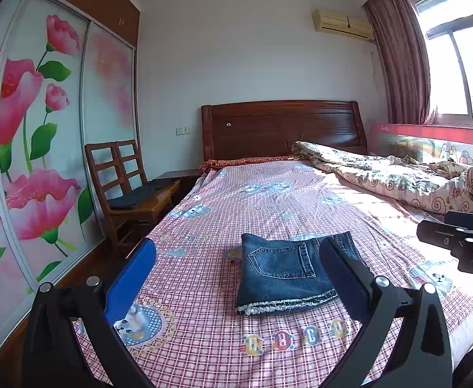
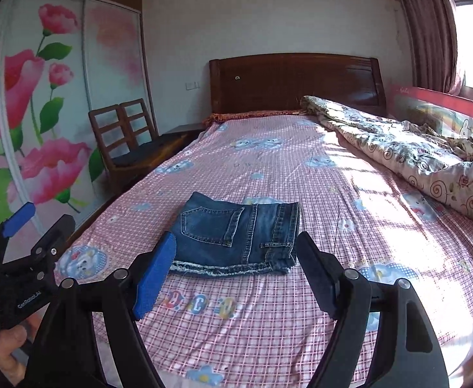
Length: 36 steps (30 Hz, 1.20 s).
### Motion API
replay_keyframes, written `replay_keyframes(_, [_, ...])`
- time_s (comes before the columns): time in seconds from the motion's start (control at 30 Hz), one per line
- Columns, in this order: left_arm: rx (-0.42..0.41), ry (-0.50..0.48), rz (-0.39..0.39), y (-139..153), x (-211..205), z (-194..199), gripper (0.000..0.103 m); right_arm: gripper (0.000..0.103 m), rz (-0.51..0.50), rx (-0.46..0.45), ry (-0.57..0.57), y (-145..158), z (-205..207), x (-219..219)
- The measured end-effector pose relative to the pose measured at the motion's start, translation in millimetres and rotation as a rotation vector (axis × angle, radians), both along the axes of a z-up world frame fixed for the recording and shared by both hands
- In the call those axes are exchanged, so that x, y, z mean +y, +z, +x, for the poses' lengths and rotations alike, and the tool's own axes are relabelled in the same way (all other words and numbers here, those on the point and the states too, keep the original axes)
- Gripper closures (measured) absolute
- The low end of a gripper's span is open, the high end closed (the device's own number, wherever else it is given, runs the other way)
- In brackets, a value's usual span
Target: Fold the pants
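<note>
I see folded jeans flat on bed | my right gripper spread wide, holding nothing | left gripper beside it

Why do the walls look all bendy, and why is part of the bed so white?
Left wrist view: the fisheye lens curves the wardrobe; the window glares white. Right wrist view: sunlight washes out the bed sheet beside the jeans, which stay sharp.

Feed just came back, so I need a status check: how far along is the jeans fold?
Done, by the look of it: the jeans lie on the bed as a compact folded packet, back pocket up, frayed hems stacked at the near edge. In hand: nothing; the left gripper and right gripper are both open, clear of the denim. Left: nothing obvious, perhaps squaring the edges.
</note>
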<state>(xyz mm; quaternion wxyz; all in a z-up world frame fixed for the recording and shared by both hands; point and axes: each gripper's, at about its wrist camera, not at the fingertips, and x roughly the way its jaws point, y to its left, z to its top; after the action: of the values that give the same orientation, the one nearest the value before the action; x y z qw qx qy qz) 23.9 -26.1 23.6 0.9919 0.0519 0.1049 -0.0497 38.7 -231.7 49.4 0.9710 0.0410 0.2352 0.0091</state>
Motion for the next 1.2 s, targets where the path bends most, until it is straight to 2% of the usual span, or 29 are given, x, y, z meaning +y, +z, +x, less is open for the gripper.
replay_keyframes(1.2, [0.068, 0.011, -0.029, -7.2, 5.6, 16.0, 0.002, 0.027, 0.022, 0.025, 0.027, -3.7, 4.6, 5.0])
